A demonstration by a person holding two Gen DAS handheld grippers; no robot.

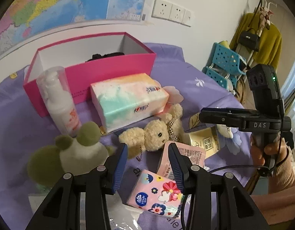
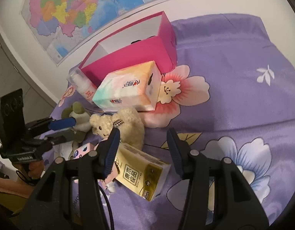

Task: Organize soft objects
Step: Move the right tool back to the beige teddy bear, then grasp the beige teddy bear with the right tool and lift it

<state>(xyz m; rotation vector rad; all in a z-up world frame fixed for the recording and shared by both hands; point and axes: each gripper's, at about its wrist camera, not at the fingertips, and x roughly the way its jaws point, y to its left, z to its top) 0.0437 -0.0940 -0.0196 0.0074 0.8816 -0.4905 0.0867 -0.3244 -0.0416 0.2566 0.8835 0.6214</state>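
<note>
1. The left gripper (image 1: 148,160) hung partly open with nothing between its blue pads, poised over the pink floral tissue pack (image 1: 157,193) and the beige teddy bear (image 1: 153,134); judging by its aim, one of these was its likely target.
2. The right gripper (image 2: 143,151) also stood partly open and empty, its jaws straddling the air above the gold tissue pack (image 2: 143,174), which lay flat on the purple bedspread (image 2: 233,61), probably so a grasp could come straight down on it.
3. The pink box (image 1: 90,76) sat open at the far side of the bed with something dark already inside, which suggested it served as the collecting place.
4. The large pastel tissue pack (image 1: 128,99) leaned just in front of the box, and the pump bottle (image 1: 59,99) stood beside it.
5. The green-and-white plush (image 1: 74,153) lay near the left gripper, touching nothing of it.
6. The soft items were clustered together between both grippers, so each hand could reach one without crossing the other.
</note>
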